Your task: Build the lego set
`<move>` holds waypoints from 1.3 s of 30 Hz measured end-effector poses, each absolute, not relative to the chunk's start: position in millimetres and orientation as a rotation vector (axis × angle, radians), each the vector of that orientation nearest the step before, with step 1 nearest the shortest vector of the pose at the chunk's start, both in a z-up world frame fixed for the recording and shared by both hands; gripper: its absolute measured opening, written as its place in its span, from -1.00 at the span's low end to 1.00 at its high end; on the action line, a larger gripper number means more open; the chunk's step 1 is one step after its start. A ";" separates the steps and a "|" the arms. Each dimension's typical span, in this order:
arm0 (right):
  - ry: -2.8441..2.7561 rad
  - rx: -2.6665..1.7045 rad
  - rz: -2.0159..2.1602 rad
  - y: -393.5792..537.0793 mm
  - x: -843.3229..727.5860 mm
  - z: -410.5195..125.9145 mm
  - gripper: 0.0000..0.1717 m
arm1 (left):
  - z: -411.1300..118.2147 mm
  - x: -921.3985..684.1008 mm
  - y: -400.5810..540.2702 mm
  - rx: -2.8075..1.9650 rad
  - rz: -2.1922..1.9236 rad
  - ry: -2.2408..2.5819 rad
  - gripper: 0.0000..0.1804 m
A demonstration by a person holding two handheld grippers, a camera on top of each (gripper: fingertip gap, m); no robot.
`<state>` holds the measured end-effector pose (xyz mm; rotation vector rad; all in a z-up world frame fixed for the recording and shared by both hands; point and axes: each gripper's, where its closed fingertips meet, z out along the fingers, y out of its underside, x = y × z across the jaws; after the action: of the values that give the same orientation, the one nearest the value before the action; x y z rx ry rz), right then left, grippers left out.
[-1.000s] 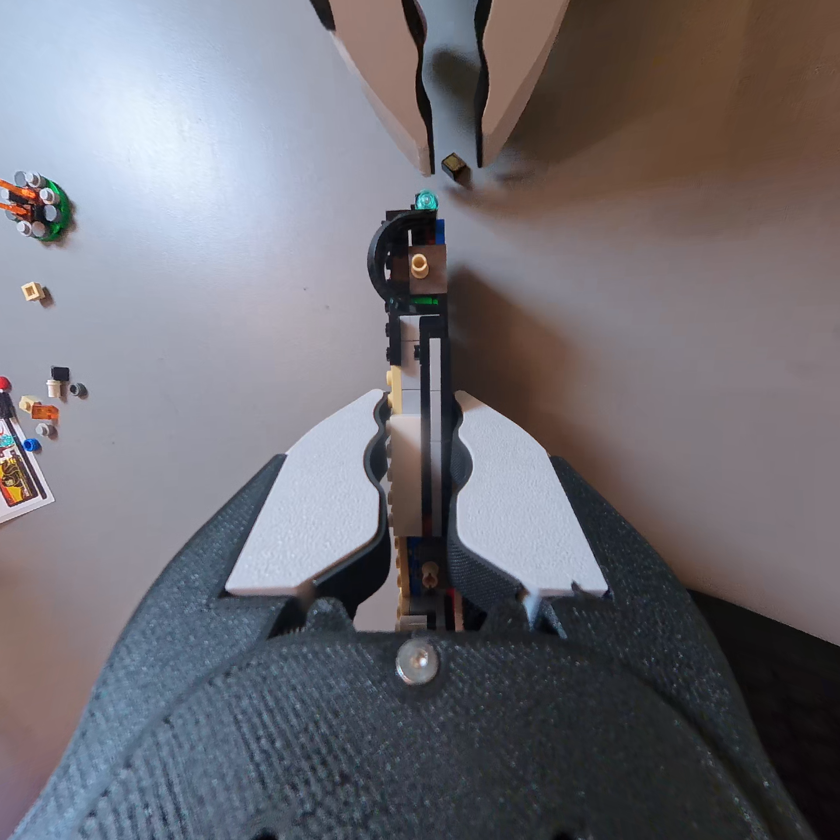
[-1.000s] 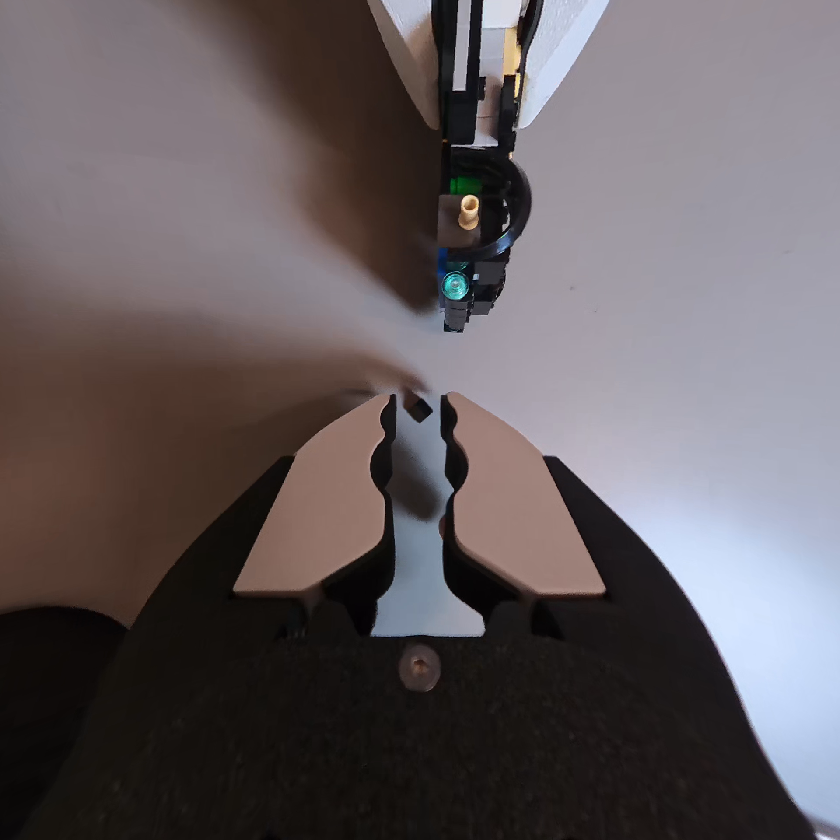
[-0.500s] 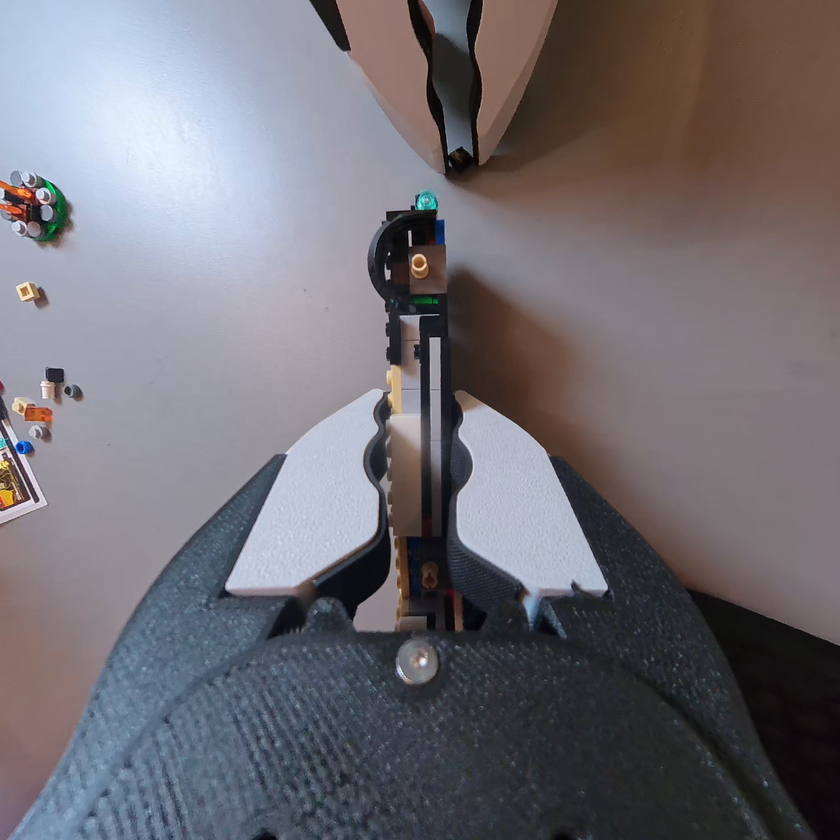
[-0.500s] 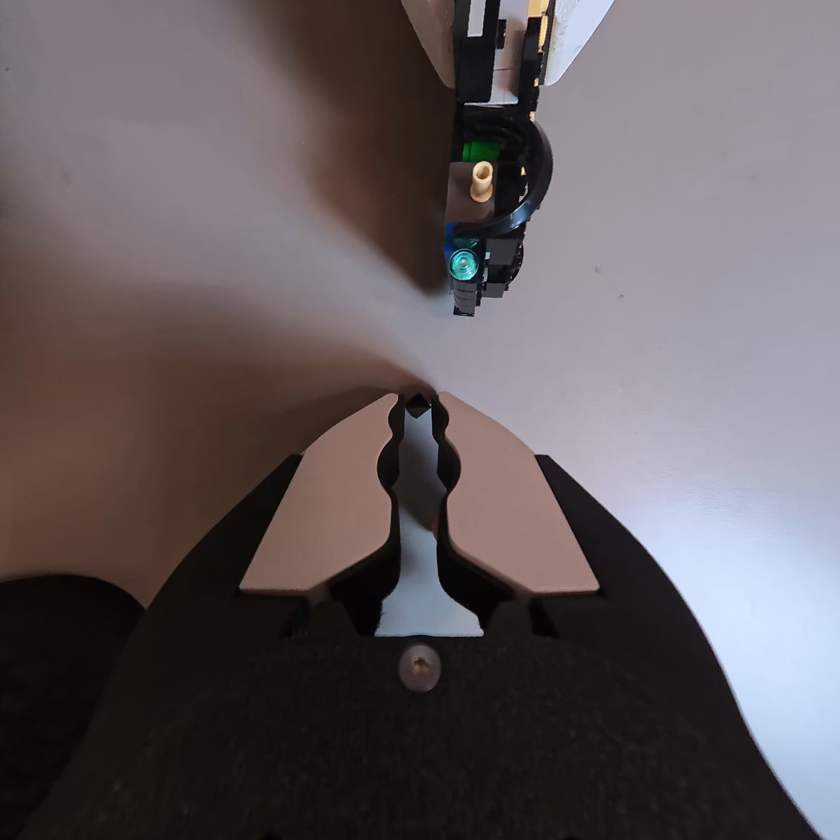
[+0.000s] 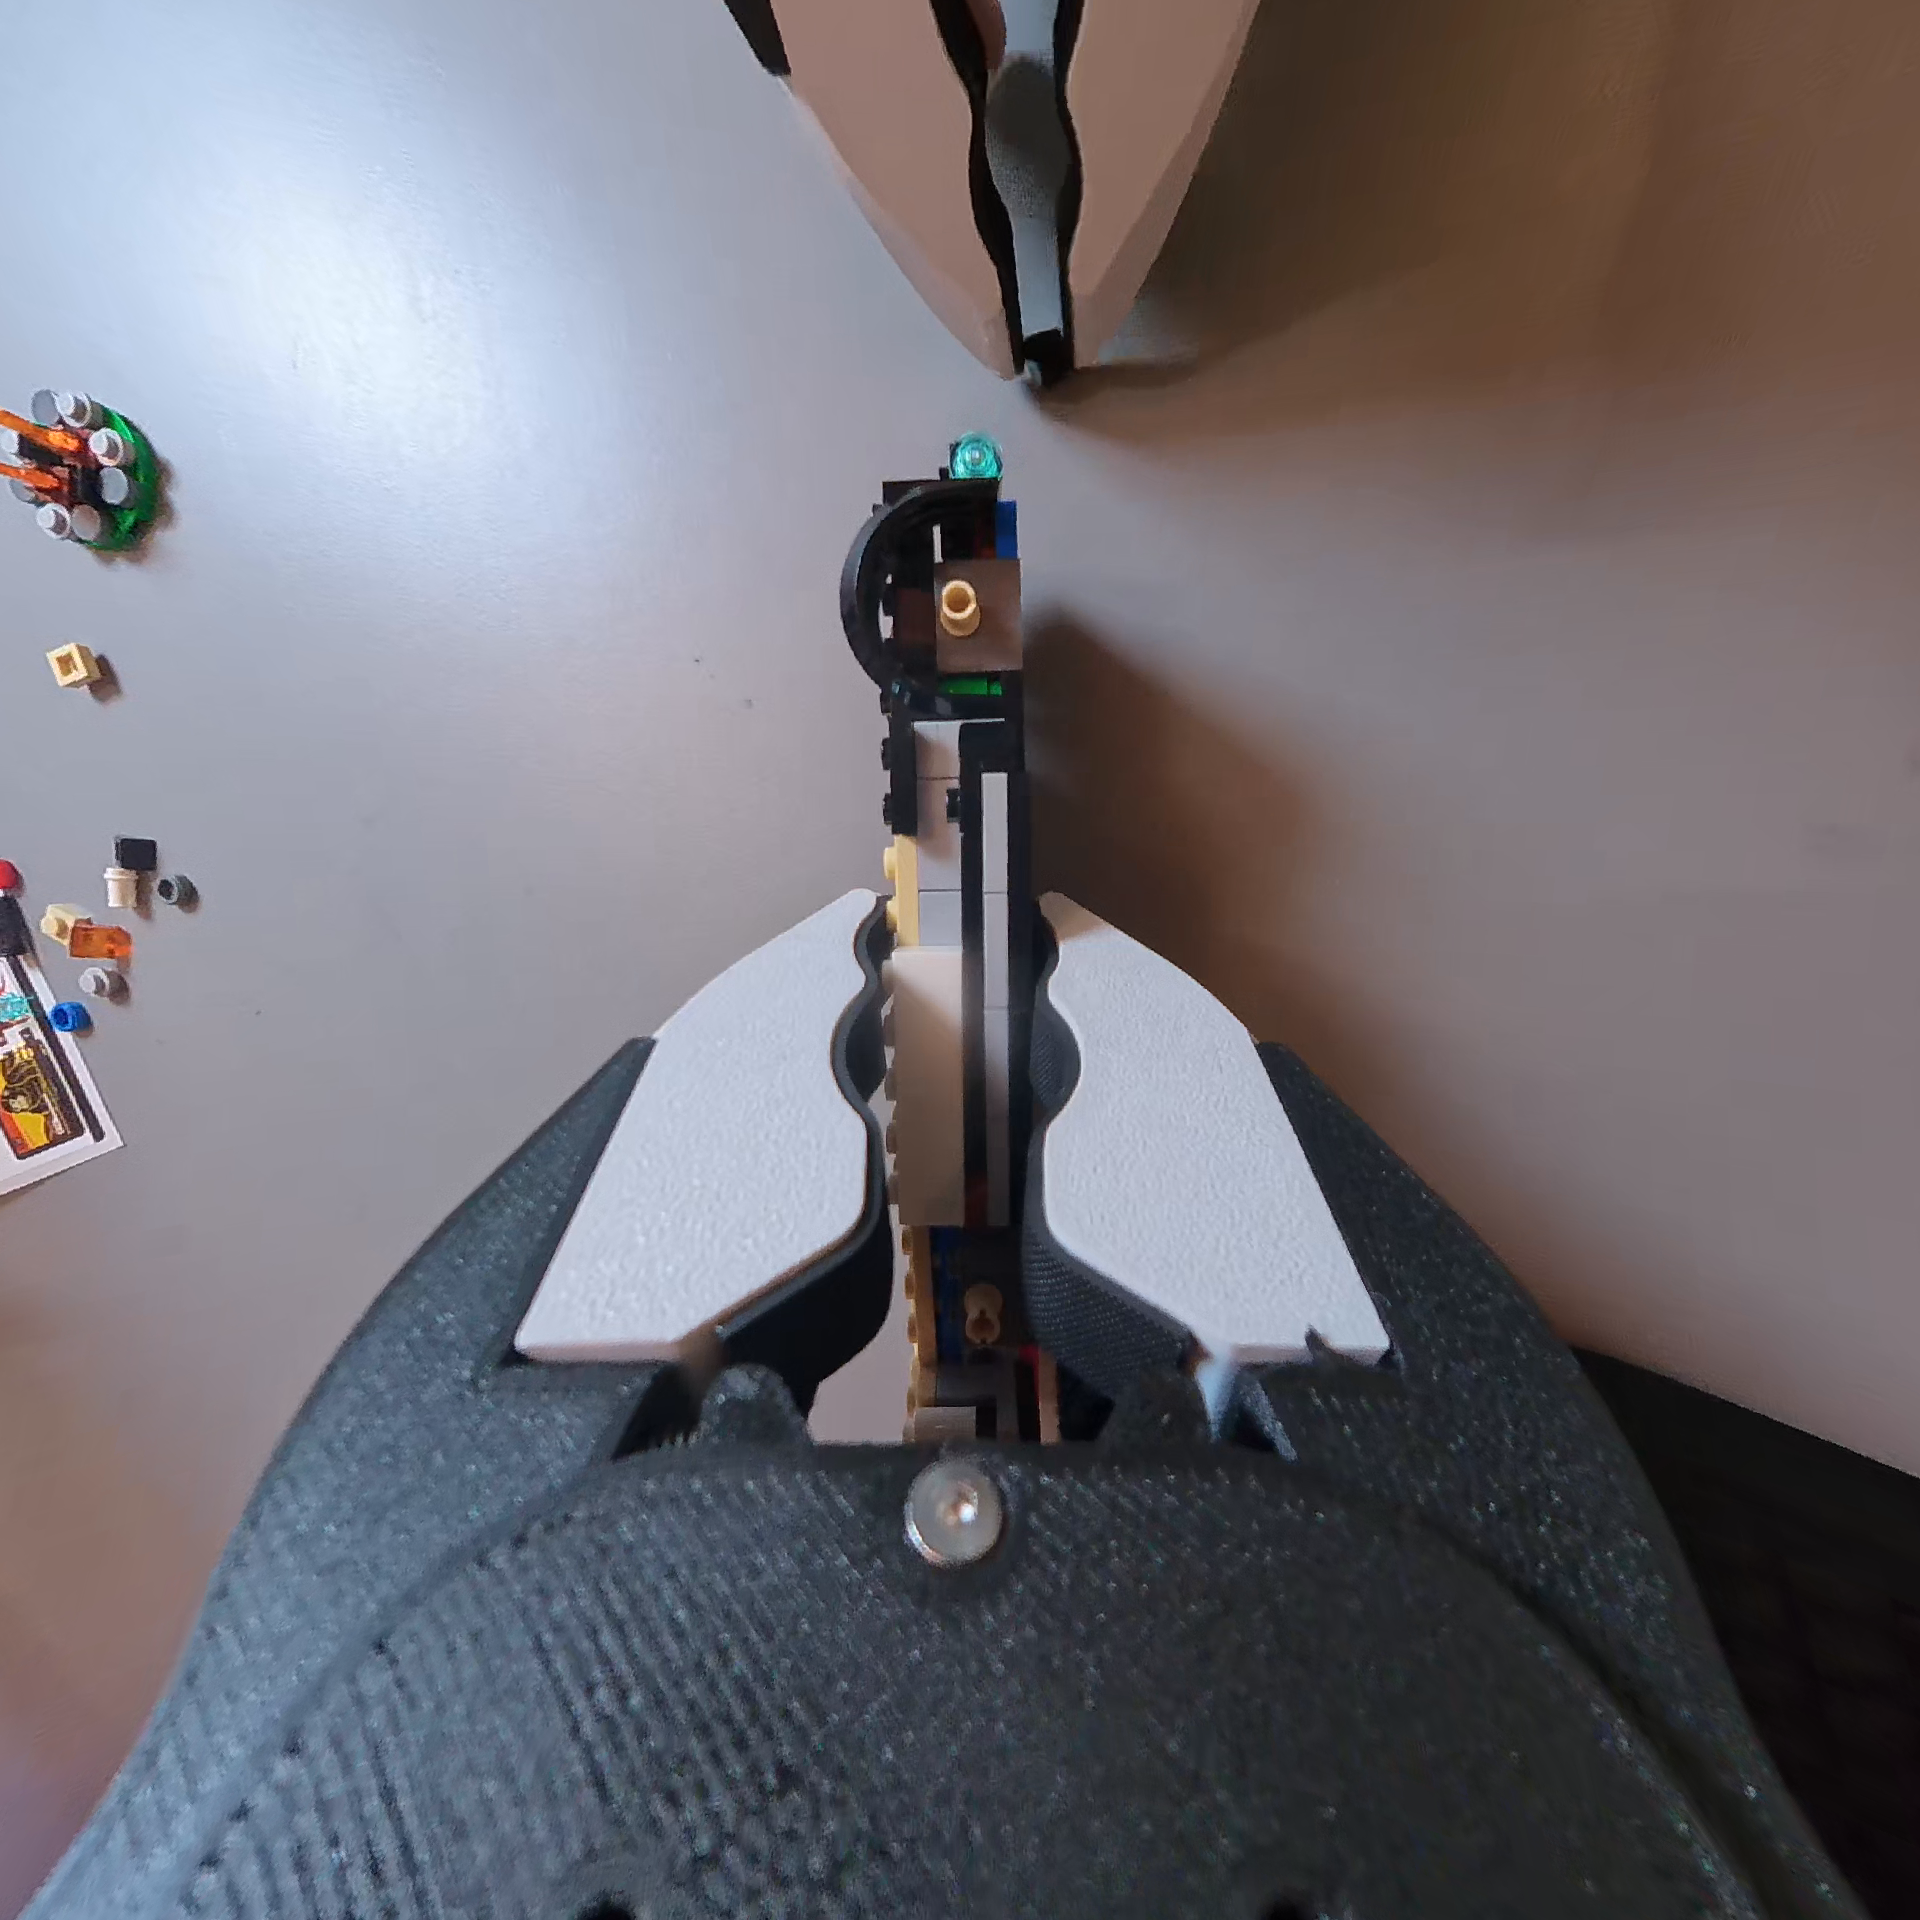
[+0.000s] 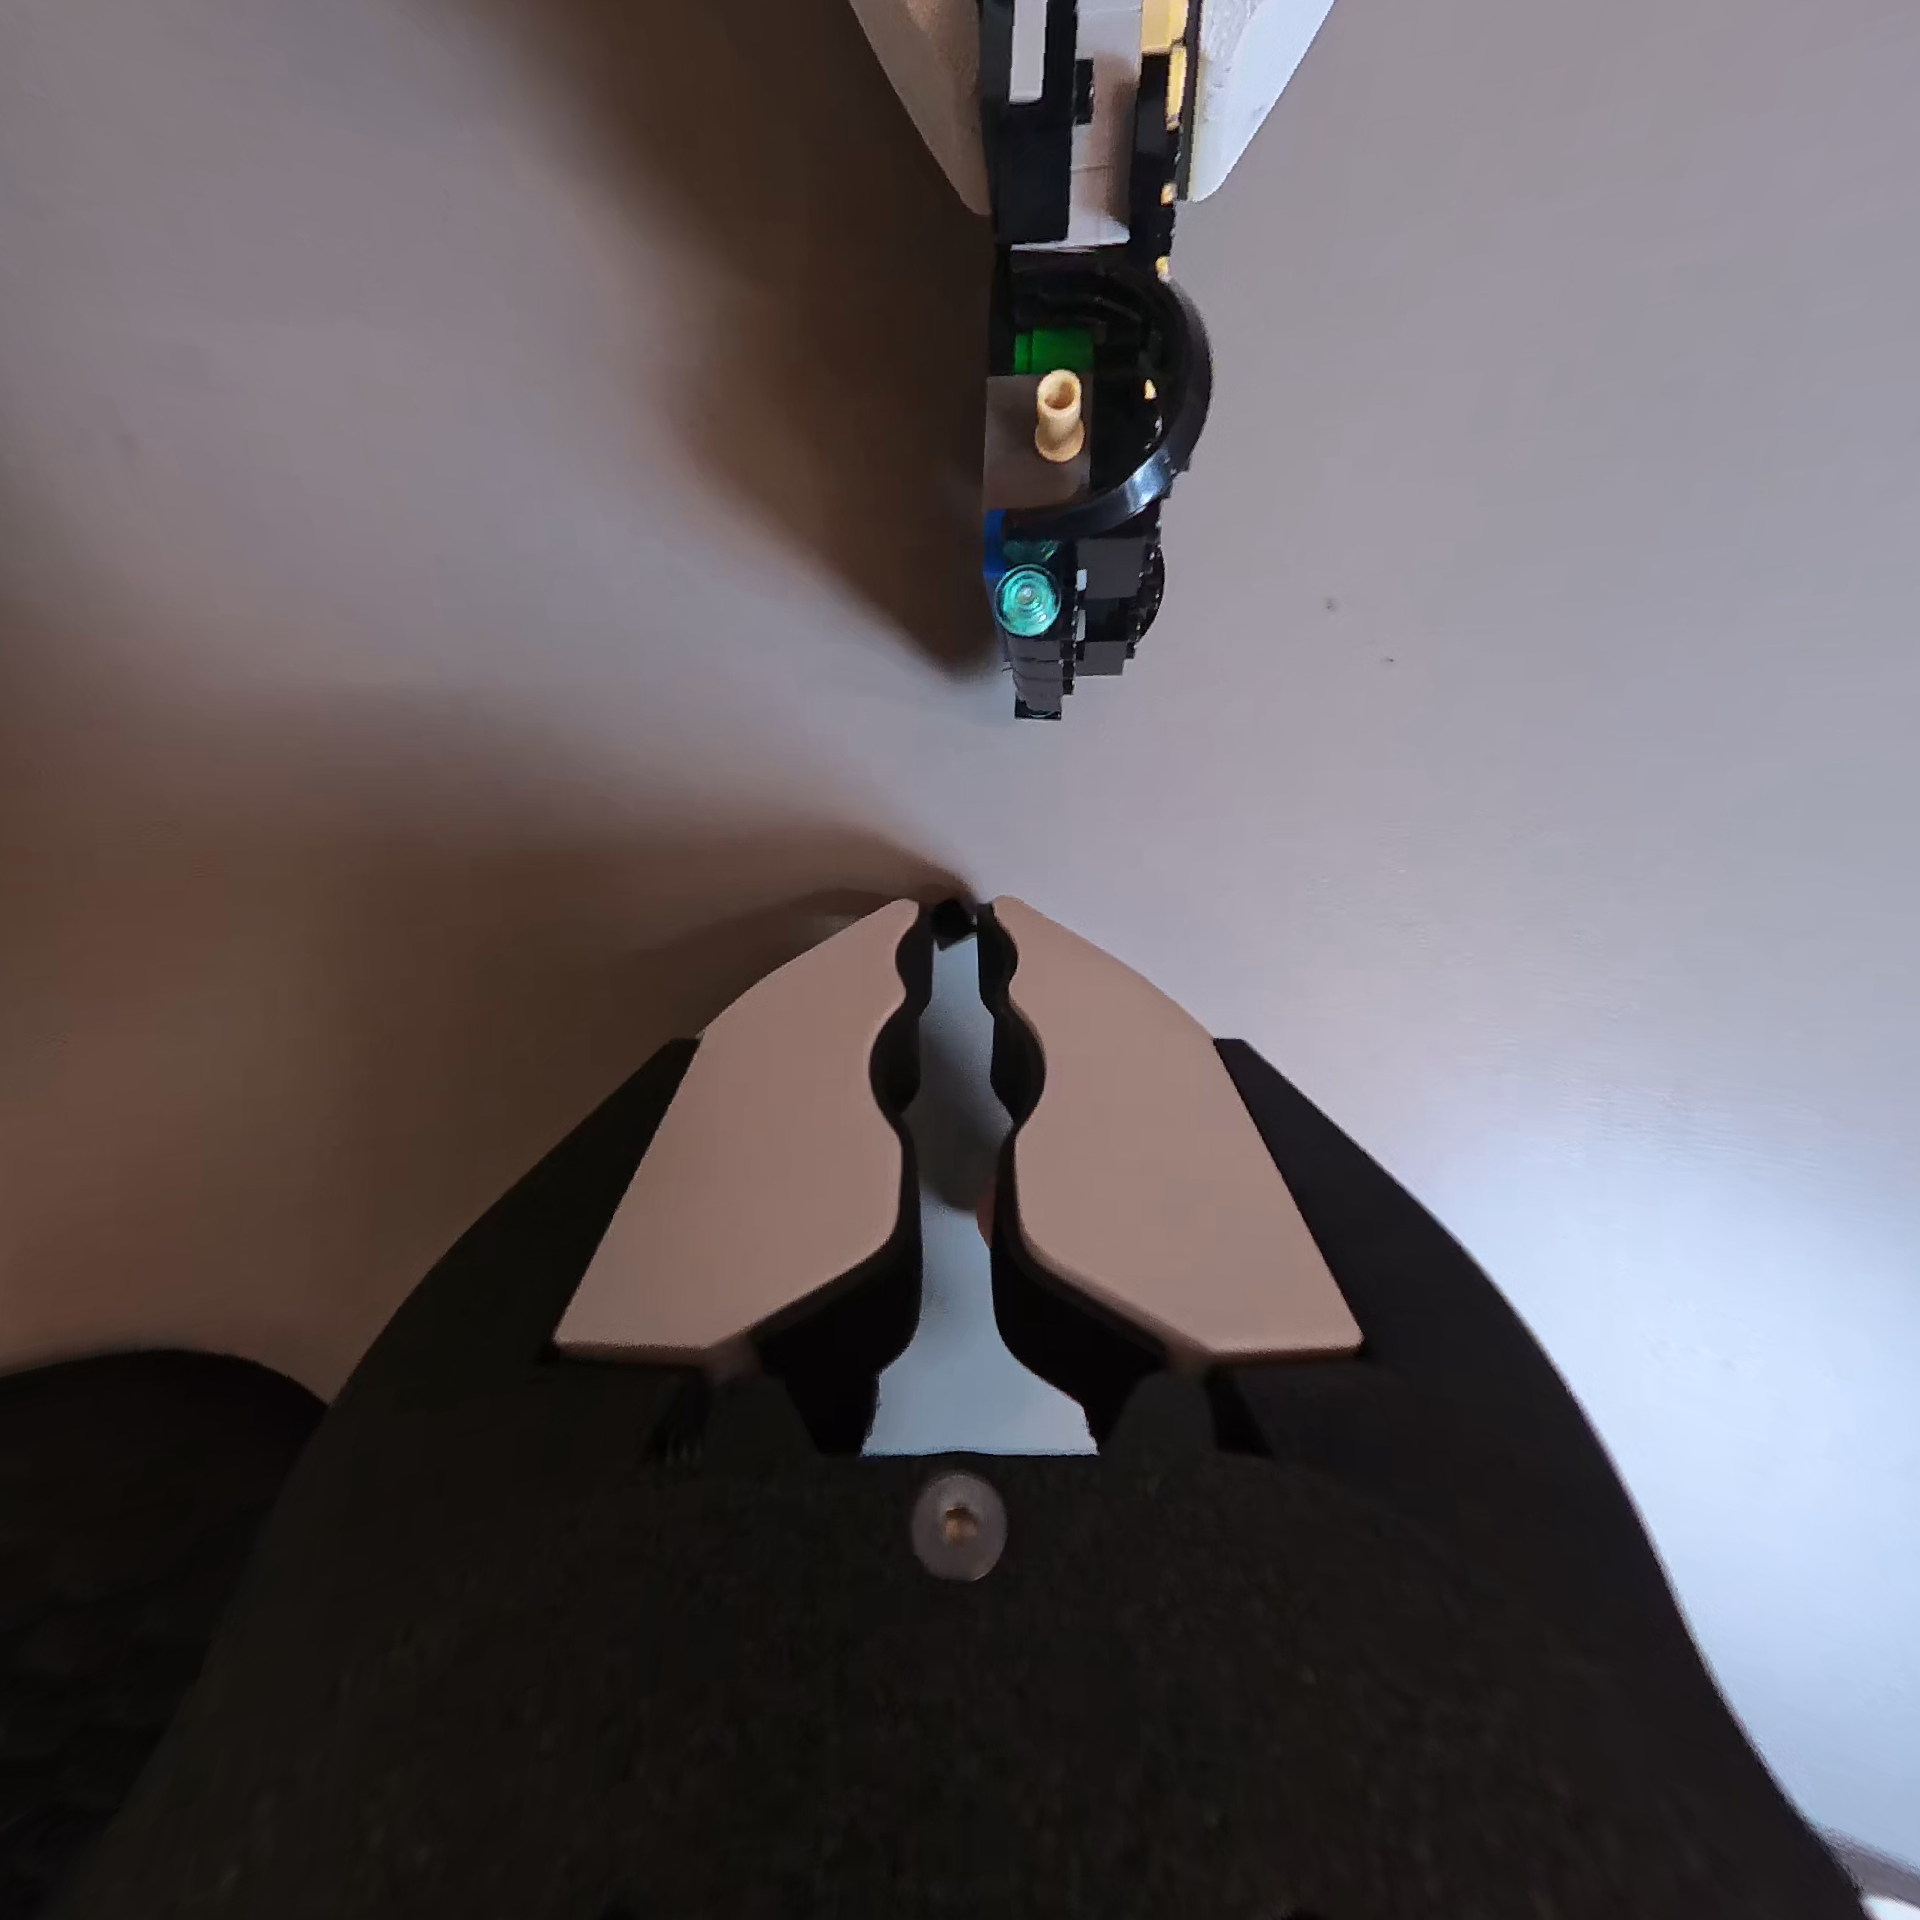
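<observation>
Grey tabletop (image 5: 416,260) lies bare and wide around both tongs, with its only visible edge at the lower right of the left wrist view and loose small bricks (image 5: 104,914), a round green brick piece (image 5: 99,473) and a printed sticker sheet (image 5: 36,1091) well off to the left. Left tongs (image 5: 961,925) stand partly open, both fingers clamped on a long black, white and tan brick model (image 5: 951,790) that juts forward. Facing it, just beyond its teal-studded tip, the right tongs (image 6: 956,912) are almost closed, pinching a tiny black brick (image 6: 951,923) at the fingertips; the sticker's writing is too small to read.

Two grippers (image 5: 961,925) (image 6: 956,914), one brick model (image 5: 961,831).
</observation>
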<state>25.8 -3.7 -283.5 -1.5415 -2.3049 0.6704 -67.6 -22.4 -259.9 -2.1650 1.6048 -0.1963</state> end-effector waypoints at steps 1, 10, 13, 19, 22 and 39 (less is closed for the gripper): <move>-2.297 -1.532 0.671 -2.3 23.9 -279.3 -0.94 | -260.0 -67.6 -22.4 -2.165 -0.196 1.605 -0.74; -2.277 -1.519 0.675 4.0 10.1 -265.7 -0.94 | -260.1 -67.8 -22.5 -2.165 -0.187 1.605 -0.74; -2.289 -1.568 0.669 3.0 15.4 -278.9 -0.94 | -260.1 -67.7 -22.4 -2.165 -0.190 1.605 -0.74; -2.311 -1.611 0.625 5.3 23.8 -284.9 -0.94 | -260.1 -67.6 -22.2 -2.165 -0.196 1.603 -0.74; -2.317 -1.613 0.618 5.8 24.0 -285.3 -0.94 | -260.2 -67.5 -22.2 -2.166 -0.197 1.602 -0.74; -2.339 -1.621 0.640 2.3 33.0 -286.8 -0.80 | -260.1 -67.5 -22.3 -2.168 -0.198 1.601 -0.74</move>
<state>33.0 2.3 -286.8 -1.6205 -2.3392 0.6396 -67.5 -22.3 -260.1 -2.1679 1.6011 -0.1978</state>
